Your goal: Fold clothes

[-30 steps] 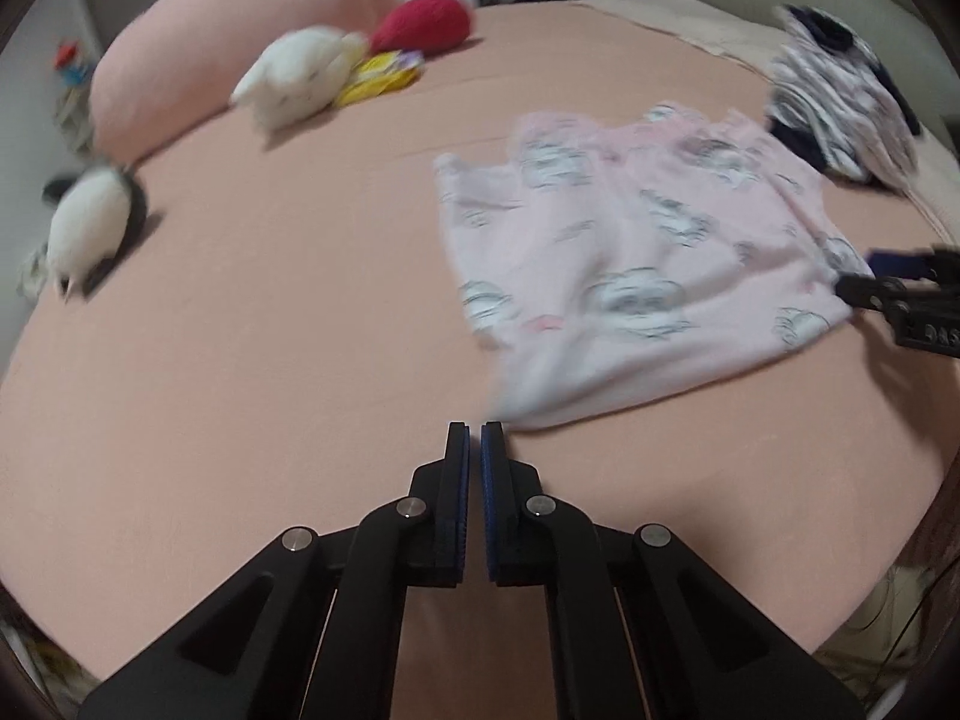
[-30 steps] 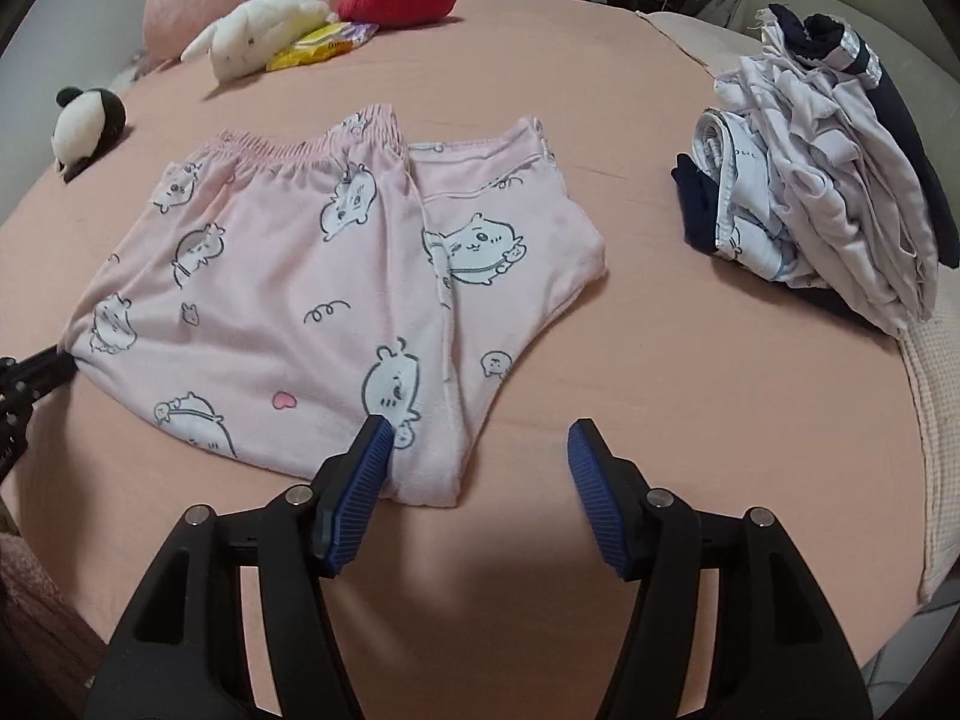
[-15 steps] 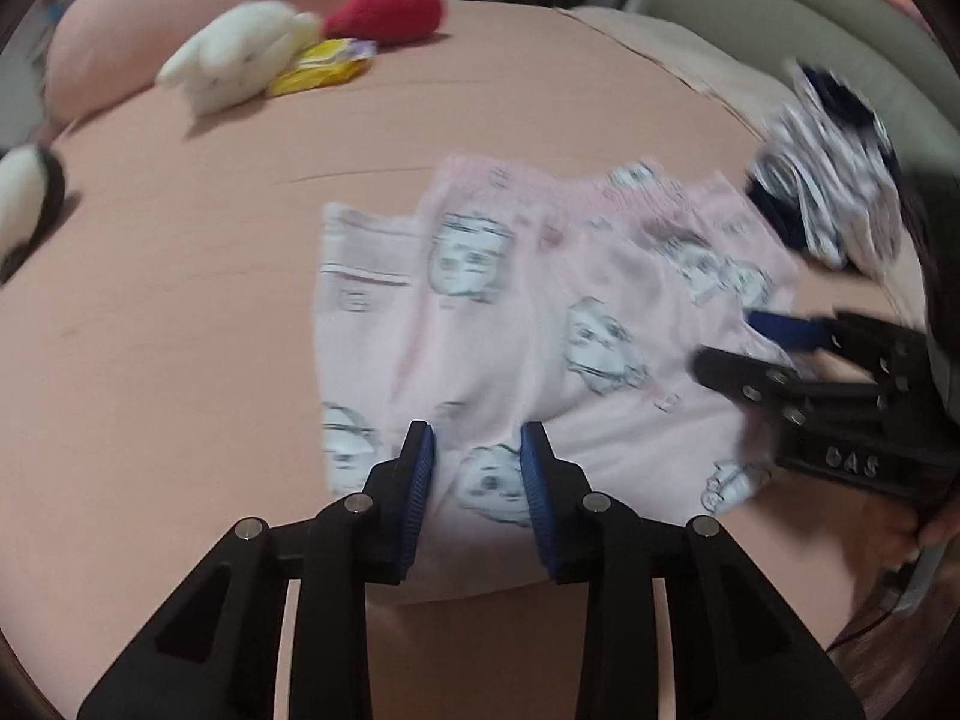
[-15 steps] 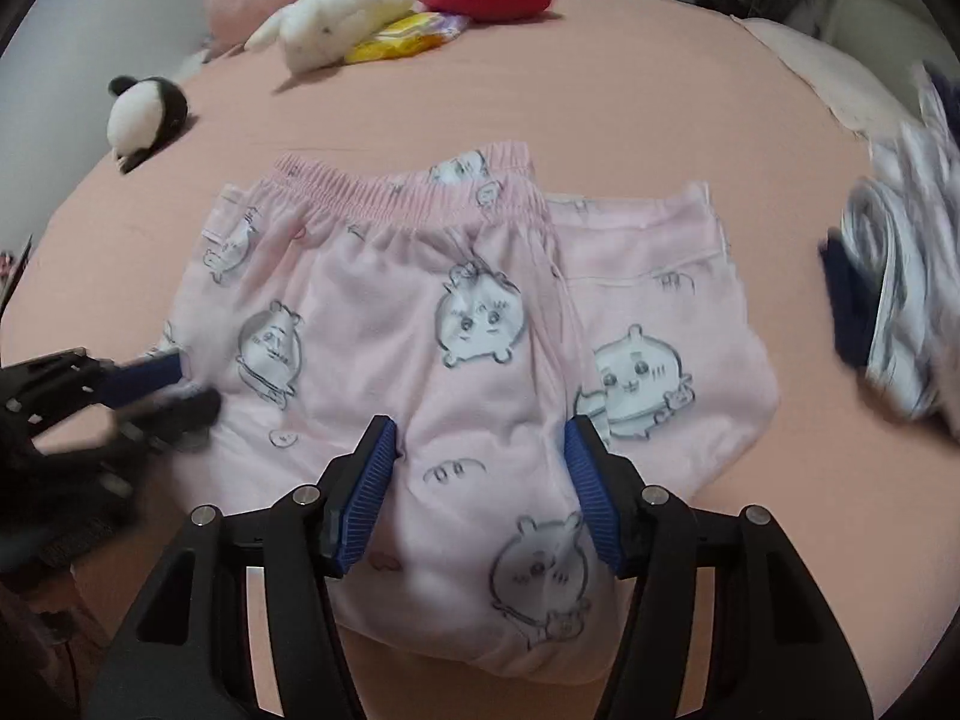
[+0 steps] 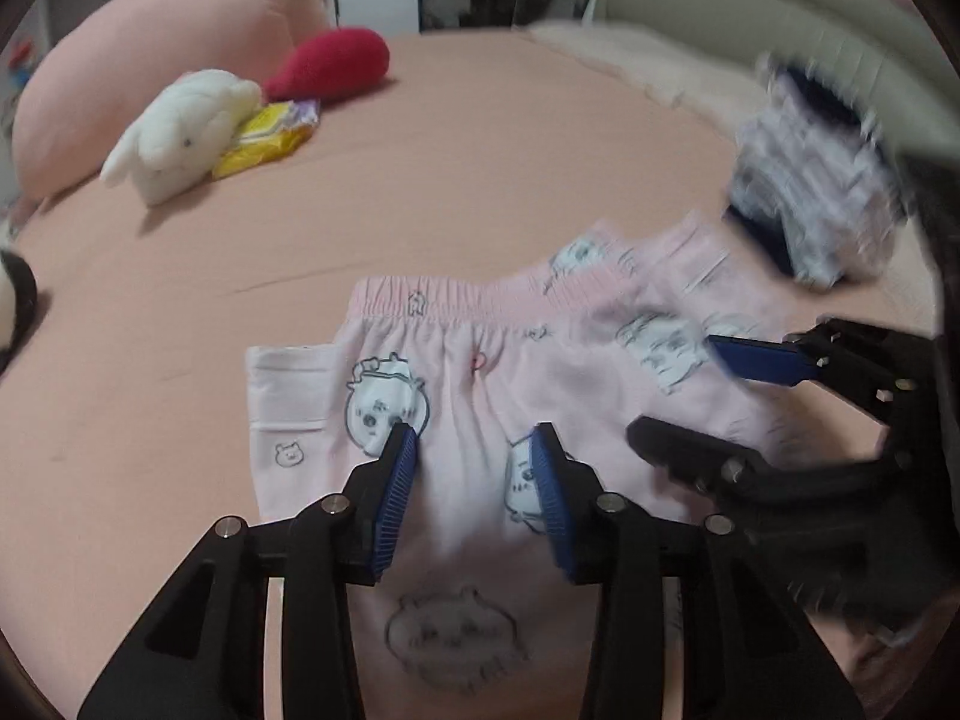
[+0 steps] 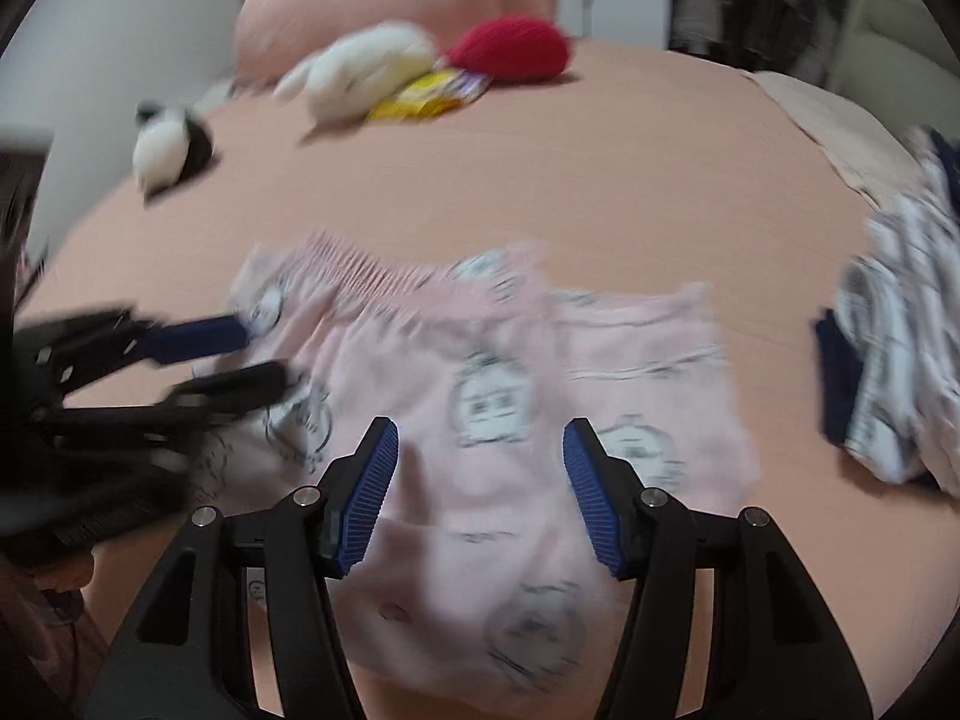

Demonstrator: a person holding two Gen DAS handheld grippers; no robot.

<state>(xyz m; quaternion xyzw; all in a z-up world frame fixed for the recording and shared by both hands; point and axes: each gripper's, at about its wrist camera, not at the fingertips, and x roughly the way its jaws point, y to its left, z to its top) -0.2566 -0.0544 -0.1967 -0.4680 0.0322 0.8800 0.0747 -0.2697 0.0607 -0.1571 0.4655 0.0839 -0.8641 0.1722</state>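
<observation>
left claw (image 5: 474, 456) opened from shut, both claws moved forward over the pink shorts (image 5: 480, 384), right claw (image 6: 480, 450) beside it

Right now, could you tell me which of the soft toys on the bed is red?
The red plush, lying beside the white rabbit; the third toy is black and white.

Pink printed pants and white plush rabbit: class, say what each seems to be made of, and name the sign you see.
The pink pants look like soft matte knit cotton: limp drape, gathered elastic waistband, printed cartoon faces. The white rabbit looks like fuzzy plush fabric, probably stuffed: rounded shape, nap-like surface. Blur leaves the weave uncertain.
</observation>
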